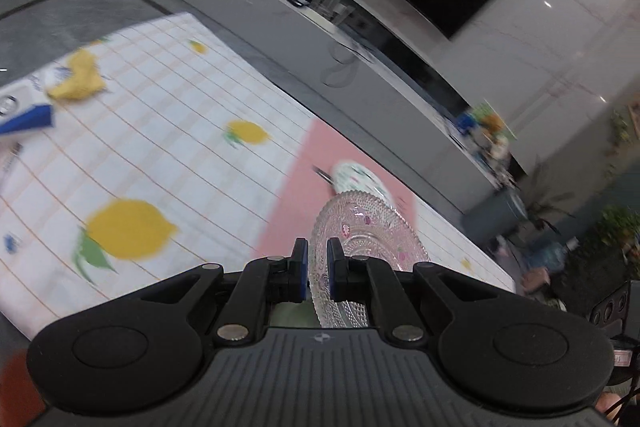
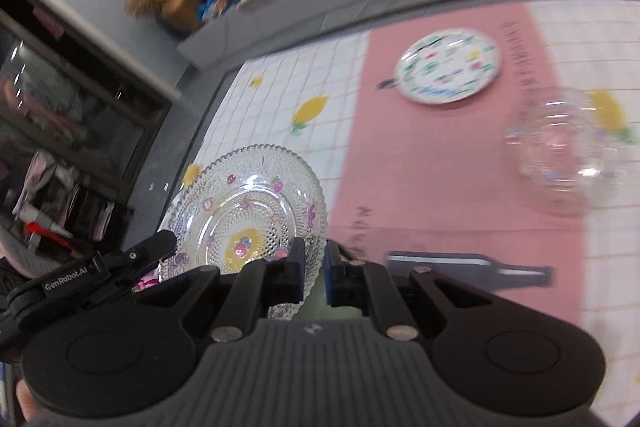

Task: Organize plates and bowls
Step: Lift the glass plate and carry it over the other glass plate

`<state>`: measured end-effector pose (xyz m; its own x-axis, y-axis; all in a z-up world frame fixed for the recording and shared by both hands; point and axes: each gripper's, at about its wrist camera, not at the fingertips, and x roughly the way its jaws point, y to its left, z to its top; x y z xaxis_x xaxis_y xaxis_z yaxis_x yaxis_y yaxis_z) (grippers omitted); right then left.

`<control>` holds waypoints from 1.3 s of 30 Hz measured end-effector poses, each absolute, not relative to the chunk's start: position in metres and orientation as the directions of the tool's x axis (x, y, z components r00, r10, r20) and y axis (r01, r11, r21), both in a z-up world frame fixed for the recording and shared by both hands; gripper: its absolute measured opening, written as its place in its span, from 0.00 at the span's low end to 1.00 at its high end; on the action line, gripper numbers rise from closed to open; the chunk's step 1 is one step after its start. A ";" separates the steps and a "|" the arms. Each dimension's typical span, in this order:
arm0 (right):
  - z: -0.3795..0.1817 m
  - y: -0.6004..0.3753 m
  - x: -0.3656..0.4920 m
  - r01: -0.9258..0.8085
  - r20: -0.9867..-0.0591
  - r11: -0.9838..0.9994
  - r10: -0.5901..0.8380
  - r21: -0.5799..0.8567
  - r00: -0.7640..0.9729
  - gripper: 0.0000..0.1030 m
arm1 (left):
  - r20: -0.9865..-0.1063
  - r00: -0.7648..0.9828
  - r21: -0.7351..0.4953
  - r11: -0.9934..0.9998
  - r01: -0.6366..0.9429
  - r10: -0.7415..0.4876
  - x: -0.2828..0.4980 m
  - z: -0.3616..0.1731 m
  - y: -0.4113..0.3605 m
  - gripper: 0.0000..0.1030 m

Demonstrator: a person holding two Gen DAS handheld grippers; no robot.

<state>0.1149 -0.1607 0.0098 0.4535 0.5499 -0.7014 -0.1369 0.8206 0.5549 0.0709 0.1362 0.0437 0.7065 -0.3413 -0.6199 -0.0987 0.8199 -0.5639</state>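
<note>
A clear beaded glass plate [image 1: 368, 239] with small pink flowers is held up above the table by both grippers. My left gripper [image 1: 317, 263] is shut on its near rim. My right gripper [image 2: 315, 263] is shut on the opposite rim of the same plate [image 2: 248, 211], and the left gripper's black body [image 2: 100, 267] shows beside it. A white plate with a coloured floral print [image 2: 448, 67] lies on the pink strip of the tablecloth; it also shows in the left wrist view [image 1: 360, 179]. A clear glass bowl [image 2: 560, 151] stands to its right.
The tablecloth [image 1: 160, 155] is white with lemons and a pink strip [image 2: 420, 167]. A yellow cloth [image 1: 78, 79] and a blue-and-white package [image 1: 28, 119] lie at the far left. A dark flat object [image 2: 460, 267] lies on the pink strip. A grey counter [image 1: 360, 39] runs behind the table.
</note>
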 end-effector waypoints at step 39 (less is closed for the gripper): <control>-0.122 -0.345 0.005 0.267 -0.751 0.791 0.329 0.550 0.572 0.06 | -0.788 0.468 -0.410 0.908 0.086 -0.400 0.053 -0.079 -0.047 0.10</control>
<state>0.0050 -0.3454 -0.1217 0.5720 0.3288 -0.7515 0.2673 0.7914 0.5497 0.0532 -0.0469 -0.0788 0.4676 -0.4002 -0.7882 0.0860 0.9080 -0.4100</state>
